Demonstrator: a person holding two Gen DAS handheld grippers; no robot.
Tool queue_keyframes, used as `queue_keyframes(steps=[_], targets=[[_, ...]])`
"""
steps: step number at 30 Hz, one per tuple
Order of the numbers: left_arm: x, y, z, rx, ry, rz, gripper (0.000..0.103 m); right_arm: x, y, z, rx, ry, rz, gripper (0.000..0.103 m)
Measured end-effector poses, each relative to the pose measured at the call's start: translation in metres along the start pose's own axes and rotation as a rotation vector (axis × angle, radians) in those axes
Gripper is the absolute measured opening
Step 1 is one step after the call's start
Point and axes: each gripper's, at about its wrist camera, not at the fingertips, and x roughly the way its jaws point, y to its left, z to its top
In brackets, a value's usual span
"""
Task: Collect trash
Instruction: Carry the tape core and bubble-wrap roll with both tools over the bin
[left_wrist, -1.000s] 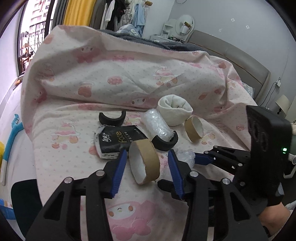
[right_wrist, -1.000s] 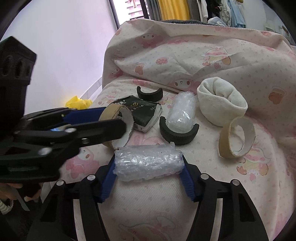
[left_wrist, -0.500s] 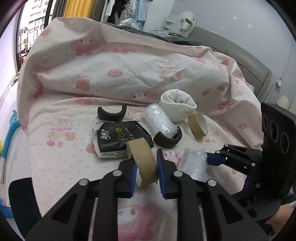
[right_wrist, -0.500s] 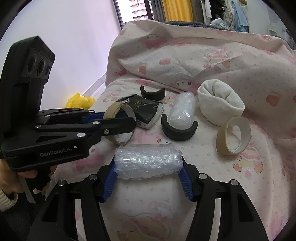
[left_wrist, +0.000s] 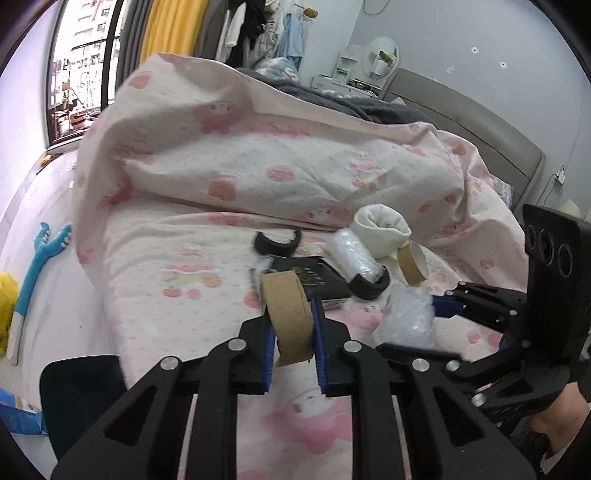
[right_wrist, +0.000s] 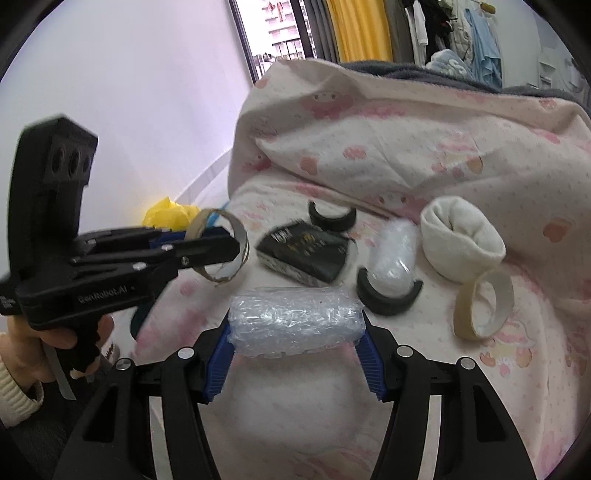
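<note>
The left gripper (left_wrist: 293, 338) pinches a squashed brown cardboard ring (left_wrist: 288, 314) above the bed (left_wrist: 147, 266). The right gripper (right_wrist: 294, 345) clamps a crinkly bubble-wrap roll (right_wrist: 295, 320) by its ends. Beyond lie another bubble-wrap roll (right_wrist: 393, 254) and cardboard ring (right_wrist: 484, 304).

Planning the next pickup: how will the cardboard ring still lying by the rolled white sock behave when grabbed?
The cardboard ring stands on its edge on soft bedding, so a nudge would probably roll or tip it. Its wall looks thin, so it is likely light and may flatten under a hard squeeze, much as its twin looks pinched in the left hand-held gripper.
</note>
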Motion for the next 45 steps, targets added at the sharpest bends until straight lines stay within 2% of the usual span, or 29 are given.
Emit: queue_keyframes(steps=[7,16,19,30,45], targets=[[-0.017,0.027,-0.002,-0.009,-0.002,0.051,0.02,0.002,0.022,0.021,0.004,-0.038,0.014,0.06],[-0.032,0.071,-0.019,-0.038,0.042,0.135,0.02,0.003,0.063,0.049,-0.011,-0.063,0.023,0.06],[-0.037,0.085,-0.026,-0.06,0.051,0.137,0.02,0.006,0.079,0.057,-0.025,-0.064,0.03,0.06],[-0.051,0.13,-0.055,-0.134,0.115,0.15,0.02,0.033,0.124,0.069,-0.056,-0.005,0.037,0.06],[-0.054,0.193,-0.098,-0.238,0.247,0.191,0.02,0.088,0.17,0.079,-0.068,0.073,0.072,0.06]])
